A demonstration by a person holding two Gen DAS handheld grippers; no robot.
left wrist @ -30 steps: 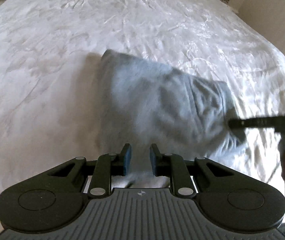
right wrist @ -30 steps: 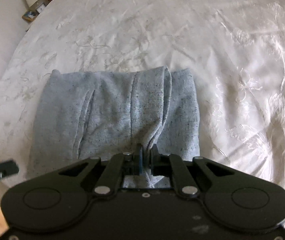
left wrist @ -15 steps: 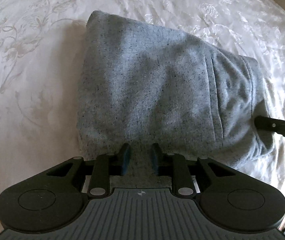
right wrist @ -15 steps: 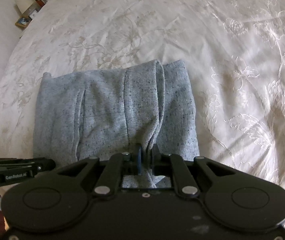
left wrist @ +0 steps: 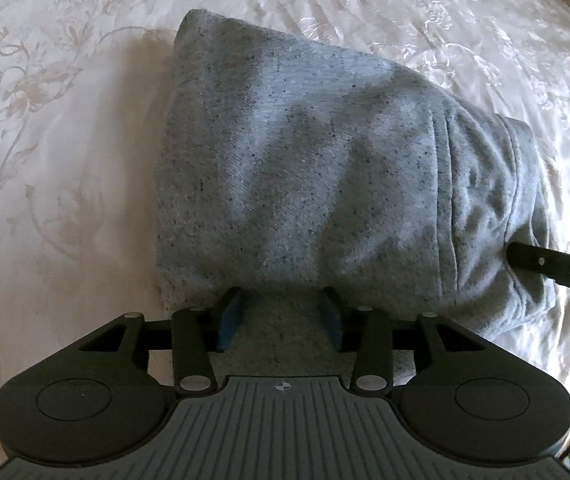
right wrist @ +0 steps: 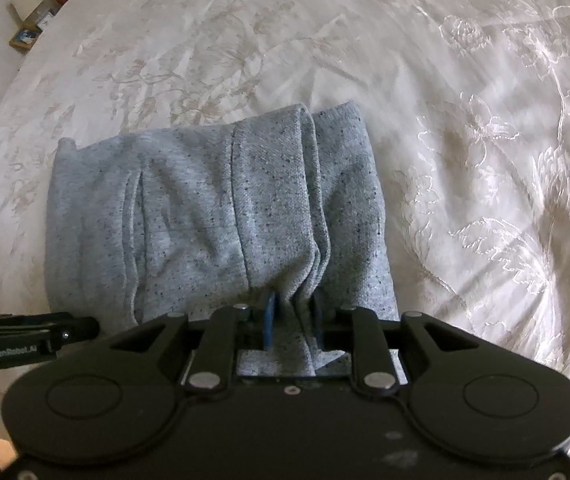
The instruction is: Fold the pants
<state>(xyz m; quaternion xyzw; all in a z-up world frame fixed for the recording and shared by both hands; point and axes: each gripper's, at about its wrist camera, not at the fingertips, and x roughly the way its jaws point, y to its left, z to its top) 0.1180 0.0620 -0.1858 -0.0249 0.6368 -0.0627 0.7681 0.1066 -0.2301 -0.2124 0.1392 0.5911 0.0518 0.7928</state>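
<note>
**Right wrist view: pinching the bunched edge, left jaws spread**

My right gripper [right wrist: 289,320] is clamped on a gathered ridge of the grey pants [right wrist: 213,216], right at their near edge. Fabric is bunched between the blue pads [right wrist: 270,322]. My left gripper [left wrist: 281,316] sits with jaws spread wide at the other near edge, cloth lying between the fingers but nothing squeezed.

The pants lie in a compact folded bundle on the white embroidered bedspread [right wrist: 485,160], near its front edge.

Handling, my read: thick sweat-knit, soft and floppy, light, not slippery (the heathered surface should grip the pads well). Layers will slide over each other, so I'd take all stacked layers at an edge or corner, not just the top one. A single-layer pinch risks peeling the fold open. The bedspread is soft too, so pressing down gives little support.
</note>
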